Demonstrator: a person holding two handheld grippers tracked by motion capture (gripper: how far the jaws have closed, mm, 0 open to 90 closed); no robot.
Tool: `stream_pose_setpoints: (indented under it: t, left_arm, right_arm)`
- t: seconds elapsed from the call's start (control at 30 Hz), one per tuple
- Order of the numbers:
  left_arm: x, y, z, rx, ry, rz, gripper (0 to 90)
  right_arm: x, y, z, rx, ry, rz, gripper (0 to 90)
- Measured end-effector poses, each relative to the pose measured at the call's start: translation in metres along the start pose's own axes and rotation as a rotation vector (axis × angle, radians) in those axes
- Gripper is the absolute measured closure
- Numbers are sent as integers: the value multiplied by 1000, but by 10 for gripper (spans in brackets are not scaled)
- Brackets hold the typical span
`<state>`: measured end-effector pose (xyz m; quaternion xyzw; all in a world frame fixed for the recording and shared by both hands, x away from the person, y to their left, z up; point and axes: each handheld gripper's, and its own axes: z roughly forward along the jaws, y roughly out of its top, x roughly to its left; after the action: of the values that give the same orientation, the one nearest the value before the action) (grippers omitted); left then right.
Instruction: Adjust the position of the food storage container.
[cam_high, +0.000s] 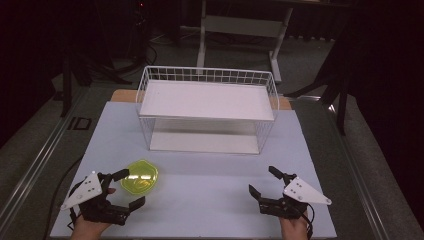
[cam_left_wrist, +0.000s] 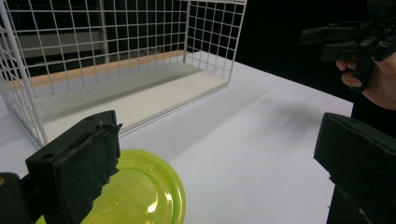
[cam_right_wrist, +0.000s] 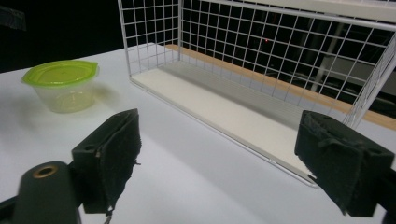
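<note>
Jaws of left gripper (cam_high: 122, 189) and right gripper (cam_high: 265, 181) stood spread; left should straddle container (cam_high: 139, 176) at one o'clock squarely.

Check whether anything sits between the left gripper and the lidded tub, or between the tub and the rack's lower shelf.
Nothing visible does. The left gripper is open right beside the tub, and bare table runs from the tub to the rack's open front and lower shelf.

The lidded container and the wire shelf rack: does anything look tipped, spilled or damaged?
Nothing stands out. The clear container with a green lid stands upright and closed on the white table, with no spill around it. The white wire shelf rack sits level, both boards flat.
</note>
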<state>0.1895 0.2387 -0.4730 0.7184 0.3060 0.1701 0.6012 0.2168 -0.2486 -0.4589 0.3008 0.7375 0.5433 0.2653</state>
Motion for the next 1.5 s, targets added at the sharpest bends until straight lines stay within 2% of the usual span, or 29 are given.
stream_pose_setpoints:
  t: [0.17,0.33,0.47,0.6,0.73,0.9,1.07,1.13,1.2,1.23,1.27,1.33,1.4,1.5]
  left_arm:
    - [-2,3,-2,-21,-8,-14,11]
    - [-2,7,-4,-20,13,-9,11]
    - [5,11,-13,-24,41,-29,12]
    - [12,8,-24,-11,53,-31,80]
    - [19,0,-34,36,73,-29,190]
    - [30,-13,-41,93,119,-69,486]
    - [39,-25,-45,179,116,-52,798]
    - [43,-27,-45,224,141,-46,874]
    - [49,-30,-46,247,167,-51,900]
    - [53,-32,-46,269,163,-73,900]
    - [55,-33,-45,283,167,-73,900]
    - [58,-36,-43,326,142,-83,900]
    - [57,-39,-39,369,111,-67,900]
    - [57,-44,-31,423,102,-65,900]
  right_arm:
    - [3,2,2,-1,14,-3,140]
    - [5,3,2,-8,21,-6,140]
    - [5,4,3,-13,25,-1,140]
    - [4,2,5,-9,32,16,140]
    - [4,2,6,-1,32,20,140]
    - [4,2,7,2,35,17,141]
    - [5,2,8,7,39,18,140]
    - [4,2,8,5,39,18,140]
    - [4,1,9,7,39,18,141]
    - [4,1,9,9,40,19,141]
    - [4,1,9,11,42,19,141]
    - [5,2,9,8,41,16,141]
    - [5,2,8,3,39,9,141]
    - [5,2,8,5,43,13,141]
